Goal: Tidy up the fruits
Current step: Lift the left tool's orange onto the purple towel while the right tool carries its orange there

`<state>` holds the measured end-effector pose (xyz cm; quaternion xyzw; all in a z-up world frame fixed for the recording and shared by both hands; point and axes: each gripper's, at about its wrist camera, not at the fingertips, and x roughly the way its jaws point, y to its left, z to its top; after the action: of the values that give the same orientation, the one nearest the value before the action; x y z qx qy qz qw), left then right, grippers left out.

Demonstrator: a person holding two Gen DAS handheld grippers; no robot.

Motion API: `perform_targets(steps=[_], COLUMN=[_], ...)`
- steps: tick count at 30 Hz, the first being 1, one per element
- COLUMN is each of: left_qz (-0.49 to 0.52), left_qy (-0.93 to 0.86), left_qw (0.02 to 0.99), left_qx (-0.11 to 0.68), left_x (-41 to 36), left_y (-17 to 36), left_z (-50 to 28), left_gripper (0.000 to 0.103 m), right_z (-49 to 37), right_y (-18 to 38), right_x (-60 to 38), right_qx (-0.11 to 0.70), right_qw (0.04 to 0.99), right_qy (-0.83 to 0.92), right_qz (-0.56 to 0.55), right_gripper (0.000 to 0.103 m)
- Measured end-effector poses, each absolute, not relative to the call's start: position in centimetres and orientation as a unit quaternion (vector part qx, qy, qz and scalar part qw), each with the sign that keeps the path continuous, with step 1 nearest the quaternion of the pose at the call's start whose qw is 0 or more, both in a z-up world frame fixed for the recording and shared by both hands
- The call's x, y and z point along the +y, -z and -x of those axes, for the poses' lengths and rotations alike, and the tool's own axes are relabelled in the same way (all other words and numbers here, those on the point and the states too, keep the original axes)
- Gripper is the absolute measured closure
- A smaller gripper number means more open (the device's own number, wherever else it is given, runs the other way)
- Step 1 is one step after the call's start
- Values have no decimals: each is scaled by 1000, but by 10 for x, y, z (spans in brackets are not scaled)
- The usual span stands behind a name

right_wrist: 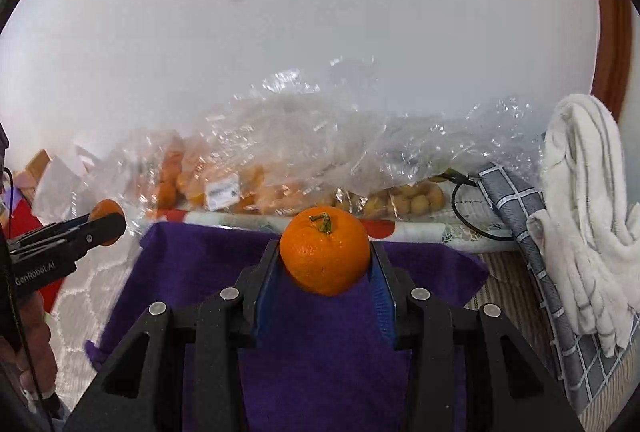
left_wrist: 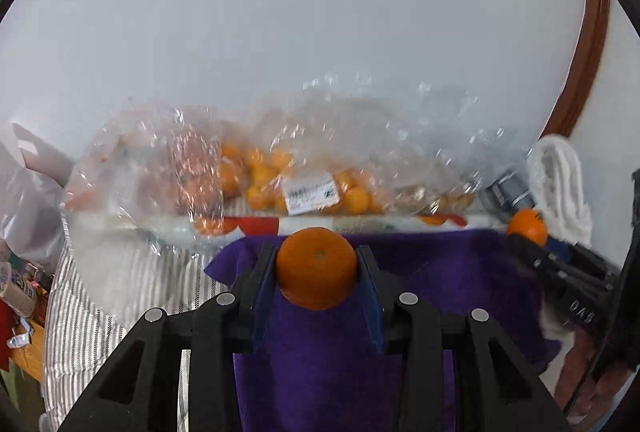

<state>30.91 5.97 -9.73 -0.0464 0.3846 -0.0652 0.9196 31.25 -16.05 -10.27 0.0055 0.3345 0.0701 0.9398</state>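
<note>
My left gripper point(left_wrist: 316, 264) is shut on an orange mandarin point(left_wrist: 316, 268), held above a purple cloth point(left_wrist: 420, 272). My right gripper point(right_wrist: 325, 258) is shut on a second mandarin point(right_wrist: 325, 256) with a green stem, also above the purple cloth point(right_wrist: 200, 256). Each gripper shows in the other's view: the right one at the right edge point(left_wrist: 532, 232), the left one at the left edge point(right_wrist: 106, 218). Clear plastic bags of small orange fruit point(left_wrist: 272, 175) point(right_wrist: 224, 187) and of pale brown fruit point(right_wrist: 404, 201) lie behind the cloth against the wall.
A white wall stands close behind the bags. A white towel point(right_wrist: 584, 216) and a grey checked cloth point(right_wrist: 532, 244) lie at the right. A black cable point(right_wrist: 468, 220) runs near them. A striped cloth point(left_wrist: 92, 308) covers the left, with clutter beyond its edge.
</note>
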Motion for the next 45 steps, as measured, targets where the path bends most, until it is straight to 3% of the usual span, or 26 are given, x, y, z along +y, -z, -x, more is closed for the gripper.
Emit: perform_targets(steps=[13,45], left_qz=[-25,-8], left_qy=[61,73], left_qw=[906,877], left_qx=[418,476], left_x=[41,39], left_y=[131,168], left_z=[-324,-343], left_gripper=[66,66], right_z=[-334,-363], right_y=[132,173], right_x=[-180,-172], right_qx=[374,456], right_qw=[925,889], right_qy=[-57,-34], right_qz=[-26,16], right_gripper=[61,61])
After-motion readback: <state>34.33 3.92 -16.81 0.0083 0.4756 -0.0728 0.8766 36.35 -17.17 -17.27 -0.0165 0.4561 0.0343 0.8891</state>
